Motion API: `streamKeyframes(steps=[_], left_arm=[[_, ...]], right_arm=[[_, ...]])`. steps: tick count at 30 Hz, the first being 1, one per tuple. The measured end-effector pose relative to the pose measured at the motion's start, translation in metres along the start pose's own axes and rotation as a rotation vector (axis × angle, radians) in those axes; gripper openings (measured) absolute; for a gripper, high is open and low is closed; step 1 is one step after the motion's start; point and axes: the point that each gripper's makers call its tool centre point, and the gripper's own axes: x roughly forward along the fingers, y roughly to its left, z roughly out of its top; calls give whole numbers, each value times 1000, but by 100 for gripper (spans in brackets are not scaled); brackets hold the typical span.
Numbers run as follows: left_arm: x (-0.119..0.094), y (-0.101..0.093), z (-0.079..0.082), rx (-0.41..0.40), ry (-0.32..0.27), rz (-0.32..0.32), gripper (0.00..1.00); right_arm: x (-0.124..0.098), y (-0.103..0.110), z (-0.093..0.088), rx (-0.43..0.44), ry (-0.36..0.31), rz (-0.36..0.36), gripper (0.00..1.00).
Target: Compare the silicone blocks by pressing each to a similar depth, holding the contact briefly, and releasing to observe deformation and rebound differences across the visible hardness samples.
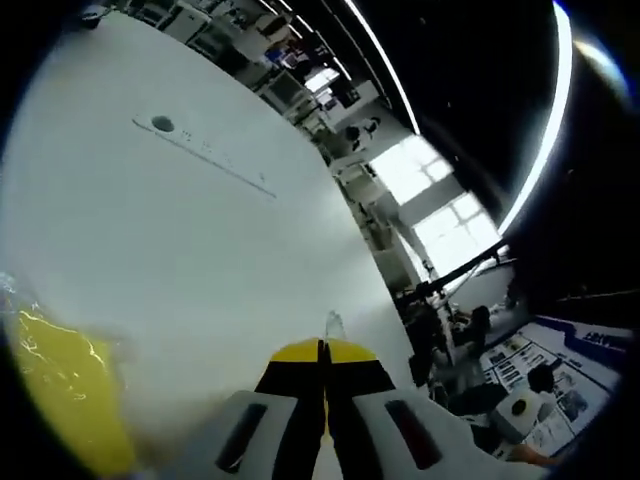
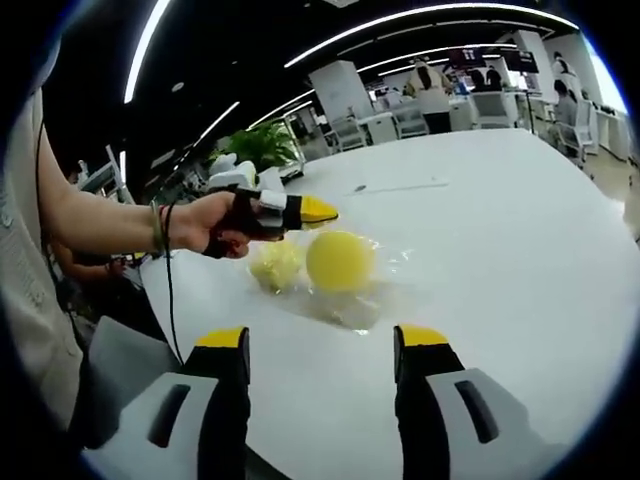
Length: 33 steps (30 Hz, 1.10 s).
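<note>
In the right gripper view, two round yellow silicone blocks lie on the white table (image 2: 500, 230) under clear wrap: a bright yellow one (image 2: 339, 261) and a paler one (image 2: 277, 265) to its left. My right gripper (image 2: 322, 348) stands open in front of them, apart from both. The left gripper (image 2: 318, 211), held by a hand (image 2: 205, 228), hovers just above the two blocks with its yellow tips together. In the left gripper view my left gripper (image 1: 322, 350) is shut with nothing between its jaws, and a blurred yellow block (image 1: 60, 385) shows at the lower left.
A cable slot with a round grommet (image 1: 162, 124) sits in the table further along. Chairs, desks, a potted plant (image 2: 262, 143) and standing people (image 2: 432, 92) are beyond the table's far edge. The person's sleeve (image 2: 25, 250) is at the left.
</note>
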Motion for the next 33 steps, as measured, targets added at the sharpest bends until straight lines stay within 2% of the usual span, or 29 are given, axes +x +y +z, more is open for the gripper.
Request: streamKeyframes(steps=[2,13,18,23,26,33], left_arm=[[-3,-6,0,31,12,-11,0],[-20,-34,-8,384,105,-24,0],[-31,-42,-9,473,123,-27,0],[-47,-44,-7,539,128,-23,0],[-57,-42,-2,505,121,-19,0],[-83,-41,10,517,88,-6,0]], right_arm=[[0,2,3,-9,-2,2,56],[-1,20,13,-62,1,16,55],[0,29,20,-87,-4,24,55],[0,37,25,-117,-3,32,56],[2,42,29,-135,-5,33,56],[10,58,38,-173,-7,62,57]])
